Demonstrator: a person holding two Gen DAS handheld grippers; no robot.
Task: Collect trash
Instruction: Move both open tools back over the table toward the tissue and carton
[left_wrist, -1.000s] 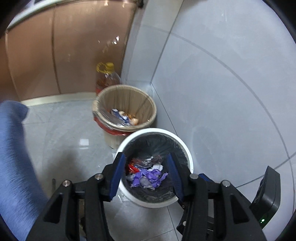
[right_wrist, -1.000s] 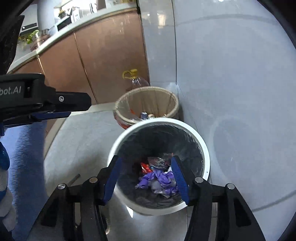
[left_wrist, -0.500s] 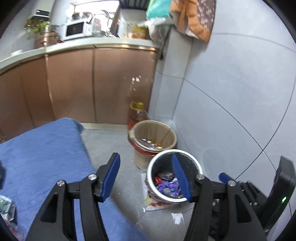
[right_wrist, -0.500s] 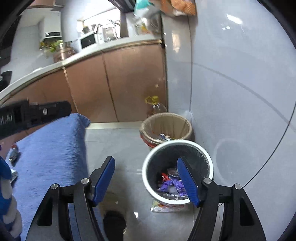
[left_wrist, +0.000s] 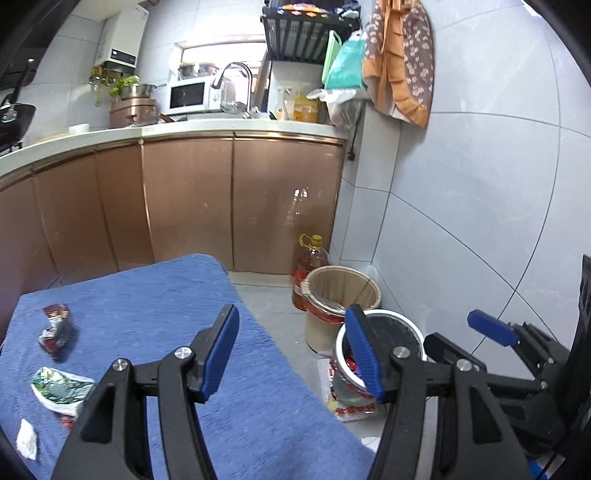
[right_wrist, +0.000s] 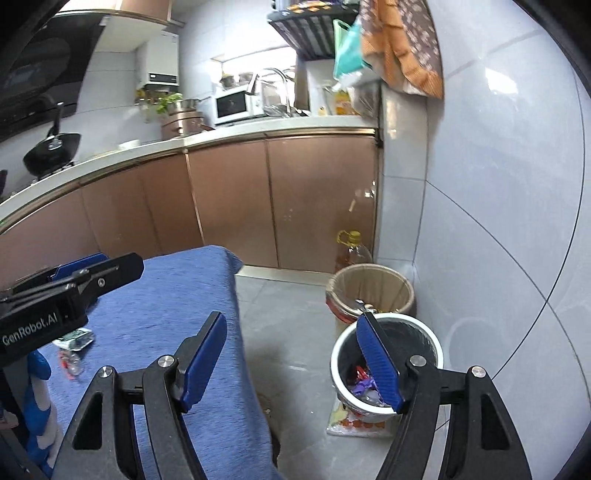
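Claws hang empty above a blue-clothed worktop (left_wrist: 155, 306) in a small kitchen, the left claw (left_wrist: 291, 350) released with nothing between its pads, the right claw (right_wrist: 291, 358) parting its jaws, also around nothing. Remaining trash lies well apart from both, at the cloth's far left: a red wrapper (left_wrist: 55, 325), a green-and-white packet (left_wrist: 61, 391) and a white scrap (left_wrist: 26, 439). A white bin (right_wrist: 386, 365) with a dark liner, already holding wrappers, stands on the floor beside a tan-lined bin (right_wrist: 369, 291). Thin, crumpled wrappers could slip from the pads or drag the loose cloth if pinched too low; a carry across the gap to the floor risks dropping pieces short of the rim.
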